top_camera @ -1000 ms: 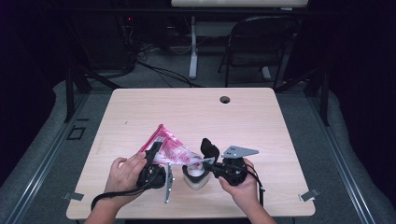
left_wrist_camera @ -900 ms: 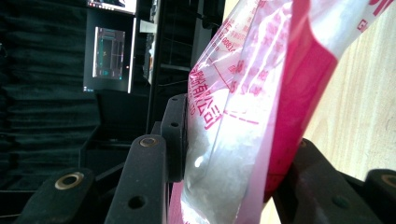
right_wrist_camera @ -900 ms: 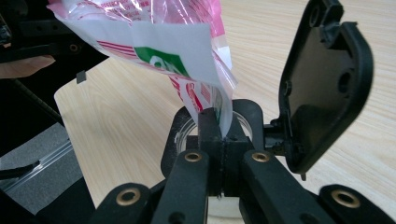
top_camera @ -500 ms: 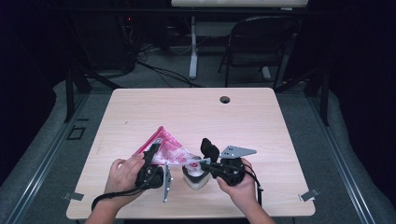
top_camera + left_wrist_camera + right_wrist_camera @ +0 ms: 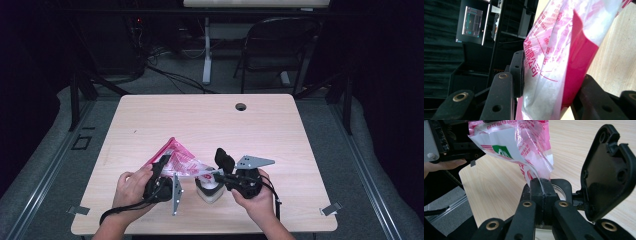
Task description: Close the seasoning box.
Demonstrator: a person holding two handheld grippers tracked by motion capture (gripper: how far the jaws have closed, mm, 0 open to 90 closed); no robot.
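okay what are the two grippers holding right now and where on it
Both hold the pink plastic bag. The right gripper pinches its lower corner; the left gripper has its jaws around the bag's upper end.

One table is seen, with one round hole in its top. One pink-and-clear bag is counted, and one white container below it. Two grippers are counted: the left gripper and the right gripper, each held by one hand, two hands in all. Two metal clips are seen at the near table edge. One chair is seen behind.
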